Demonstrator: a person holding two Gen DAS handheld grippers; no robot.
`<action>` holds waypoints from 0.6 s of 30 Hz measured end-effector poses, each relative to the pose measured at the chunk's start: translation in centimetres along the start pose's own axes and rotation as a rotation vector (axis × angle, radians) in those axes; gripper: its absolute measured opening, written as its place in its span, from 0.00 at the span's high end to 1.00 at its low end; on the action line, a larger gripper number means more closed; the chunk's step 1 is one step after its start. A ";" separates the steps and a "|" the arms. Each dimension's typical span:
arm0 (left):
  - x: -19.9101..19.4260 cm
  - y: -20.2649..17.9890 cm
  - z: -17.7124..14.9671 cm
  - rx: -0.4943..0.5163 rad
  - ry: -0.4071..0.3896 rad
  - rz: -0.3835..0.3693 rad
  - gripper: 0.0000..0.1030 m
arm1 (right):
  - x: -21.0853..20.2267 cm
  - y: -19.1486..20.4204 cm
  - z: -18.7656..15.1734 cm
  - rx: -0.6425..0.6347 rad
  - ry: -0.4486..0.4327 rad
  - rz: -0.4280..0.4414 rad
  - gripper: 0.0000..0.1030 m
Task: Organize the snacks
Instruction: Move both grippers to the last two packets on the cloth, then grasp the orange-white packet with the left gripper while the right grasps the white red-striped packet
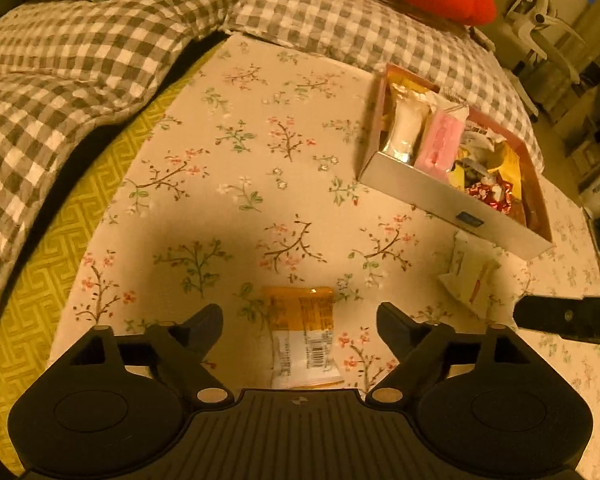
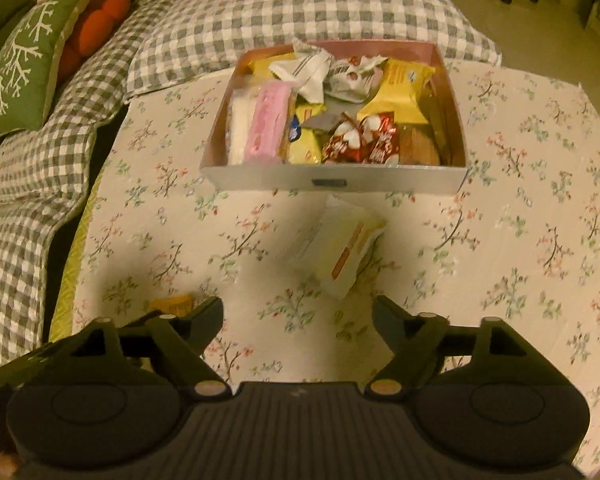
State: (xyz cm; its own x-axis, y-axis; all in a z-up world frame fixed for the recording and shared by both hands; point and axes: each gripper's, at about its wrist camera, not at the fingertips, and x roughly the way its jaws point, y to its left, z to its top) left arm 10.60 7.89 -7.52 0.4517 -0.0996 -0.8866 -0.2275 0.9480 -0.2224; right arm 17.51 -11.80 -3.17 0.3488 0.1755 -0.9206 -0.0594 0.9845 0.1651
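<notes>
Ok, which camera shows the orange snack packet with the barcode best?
The left wrist view: the orange snack packet lies whole and unobstructed between the open fingers. The right wrist view shows only a corner peeking past a finger.

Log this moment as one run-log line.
left hand-held gripper: open over orange snack packet | right hand-held gripper: open near pale snack packet | snack box: partly filled
</notes>
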 end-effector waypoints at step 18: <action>2.2 0.1 -0.4 -0.016 0.089 0.035 0.10 | 3.8 -0.9 -0.2 0.084 0.118 -0.022 0.13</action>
State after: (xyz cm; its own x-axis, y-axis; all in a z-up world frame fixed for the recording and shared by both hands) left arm 11.25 7.61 -9.66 0.3653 -0.0939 -0.9261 -0.2559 0.9464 -0.1969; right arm 18.72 -11.99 -6.92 0.2367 0.1581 -0.9586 0.0274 0.9852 0.1692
